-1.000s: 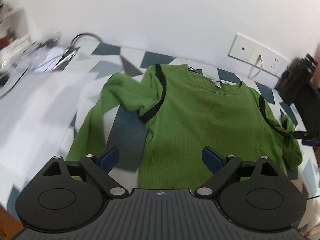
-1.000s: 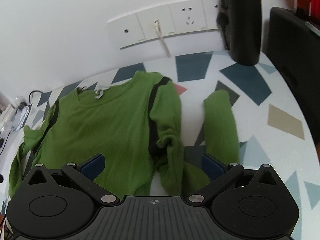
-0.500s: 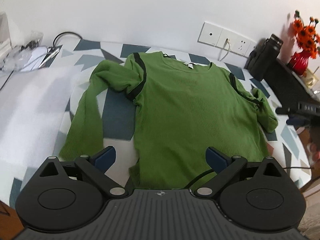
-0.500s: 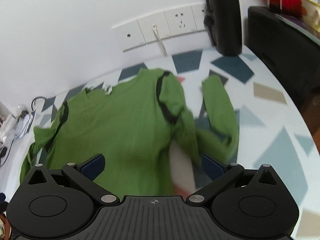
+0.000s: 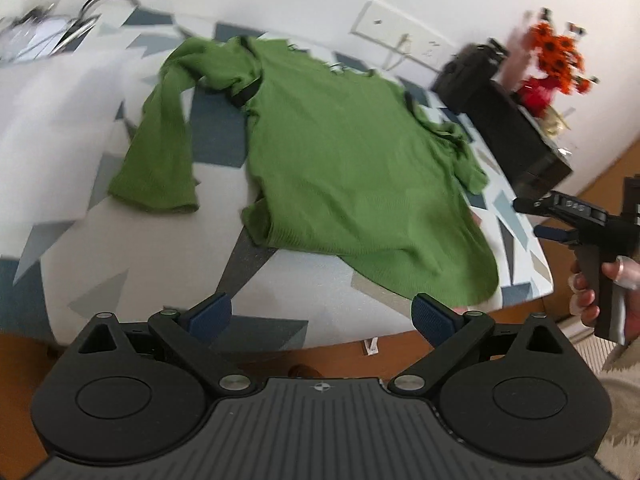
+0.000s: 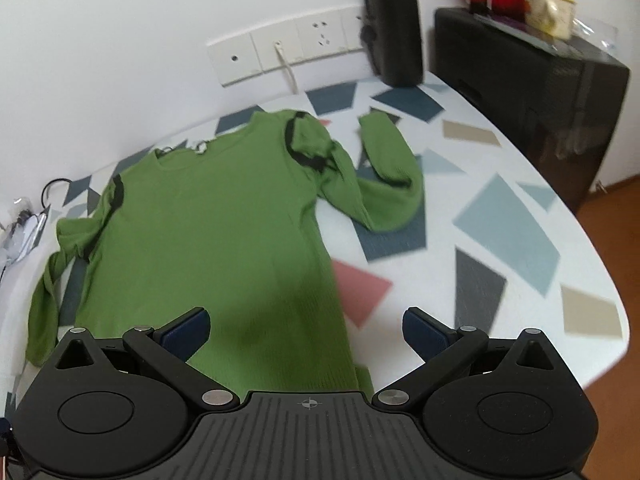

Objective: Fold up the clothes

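My left gripper (image 5: 322, 312) wide open, empty, hanging off near edge of table (image 5: 168, 280), clear of cloth. Green sweater (image 5: 352, 168) lies ahead of my left fingers, spread flat, hem at near edge, right hem corner draping over it. My right gripper (image 6: 306, 330) also spread wide, gripping nothing, hovering above hem; left finger (image 6: 184, 330) over cloth, right finger (image 6: 424, 330) over bare table beside side seam. One sleeve (image 6: 384, 176) bent back toward far edge. Black bottle (image 6: 394, 28) at far edge by wall sockets (image 6: 288, 52).
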`<state>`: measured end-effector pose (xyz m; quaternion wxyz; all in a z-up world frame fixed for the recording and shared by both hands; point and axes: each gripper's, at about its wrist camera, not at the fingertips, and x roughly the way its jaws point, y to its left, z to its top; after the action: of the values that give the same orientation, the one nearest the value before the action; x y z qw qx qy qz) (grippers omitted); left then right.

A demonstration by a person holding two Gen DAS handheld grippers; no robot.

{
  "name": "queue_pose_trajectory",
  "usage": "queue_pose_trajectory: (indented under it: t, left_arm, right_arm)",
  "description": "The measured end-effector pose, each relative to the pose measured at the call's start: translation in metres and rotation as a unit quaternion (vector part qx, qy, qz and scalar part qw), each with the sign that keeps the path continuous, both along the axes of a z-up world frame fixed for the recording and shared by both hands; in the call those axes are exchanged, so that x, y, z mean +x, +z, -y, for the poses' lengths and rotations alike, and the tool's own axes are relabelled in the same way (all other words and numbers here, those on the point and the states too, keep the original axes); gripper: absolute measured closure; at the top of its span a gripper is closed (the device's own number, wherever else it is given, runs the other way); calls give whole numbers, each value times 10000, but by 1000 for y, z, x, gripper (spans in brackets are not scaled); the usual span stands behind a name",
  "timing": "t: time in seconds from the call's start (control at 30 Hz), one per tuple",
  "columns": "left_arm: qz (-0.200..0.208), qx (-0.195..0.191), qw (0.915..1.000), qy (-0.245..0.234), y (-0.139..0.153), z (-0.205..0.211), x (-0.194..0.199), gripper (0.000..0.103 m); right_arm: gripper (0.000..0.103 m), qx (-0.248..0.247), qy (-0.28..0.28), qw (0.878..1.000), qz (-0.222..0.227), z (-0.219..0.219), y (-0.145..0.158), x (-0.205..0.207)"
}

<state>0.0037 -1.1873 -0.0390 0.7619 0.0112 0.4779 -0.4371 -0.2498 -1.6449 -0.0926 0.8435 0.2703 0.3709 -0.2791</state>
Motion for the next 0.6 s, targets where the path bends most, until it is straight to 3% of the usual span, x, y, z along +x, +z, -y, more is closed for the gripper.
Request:
queue_pose_trajectory:
  t: [0.03, 0.2, 0.27, 0.33, 0.43, 0.5, 0.6]
  left_arm:
    - [151, -26, 9998, -98, 0, 2, 0, 15]
    - [1046, 277, 9914, -738, -18, 31, 4, 24]
    - [1466, 657, 9805, -1132, -32, 48, 4, 32]
    - [1804, 901, 9689, -1436, -44, 59, 5, 53]
    - [2240, 1130, 9512, -1795, -59, 71, 5, 60]
    - [2423, 1047, 9471, -1826, -63, 73, 5, 63]
    - [2402, 911, 9506, -1743, -67, 75, 10, 63]
  right_arm:
    - [1, 6, -6, 10000, -23, -2, -3, -3]
    - [1, -325, 173, 9988, -332, -17, -28, -7]
    - [1, -369, 222, 9980, -464, -21, -39, -6]
    - [1, -293, 281, 9977, -548, -23, -48, -4]
    - [1, -286, 424, 9968, -608, -25, -57, 1]
    - [1, -341, 533, 9959, -639, -26, -61, 5]
    - [1, -384, 678, 9944, -711, -27, -68, 9]
